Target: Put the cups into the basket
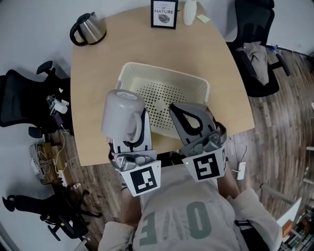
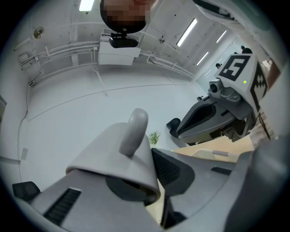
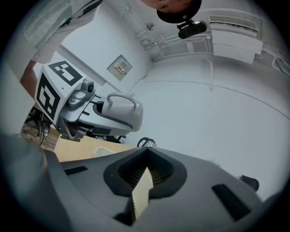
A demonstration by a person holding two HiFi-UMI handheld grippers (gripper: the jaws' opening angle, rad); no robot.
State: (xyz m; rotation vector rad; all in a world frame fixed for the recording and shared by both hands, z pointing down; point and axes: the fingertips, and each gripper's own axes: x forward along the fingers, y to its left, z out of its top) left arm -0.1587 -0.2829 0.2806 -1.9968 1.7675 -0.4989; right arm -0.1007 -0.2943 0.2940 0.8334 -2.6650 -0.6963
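Nearest the lens, the left gripper (image 1: 132,128) was found clenched on a grey cup (image 1: 121,113) near the basket (image 1: 162,73), the right gripper (image 1: 177,110) closed empty; nothing was judged deposited yet.

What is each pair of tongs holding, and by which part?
Left tongs grip the grey cup by its rim wall, beside the handle; right tongs hold nothing.

The light wooden counter (image 1: 95,73) carries a dark kettle (image 1: 88,28) near its far left edge. At the far edge a black frame (image 1: 164,13) stands upright, its print reading "OF NATURE". Just right of it are a white bottle-like thing (image 1: 190,12) and a yellow paper note (image 1: 203,18). One black office chair (image 1: 22,100) stands at the left, another (image 1: 257,29) at the right.
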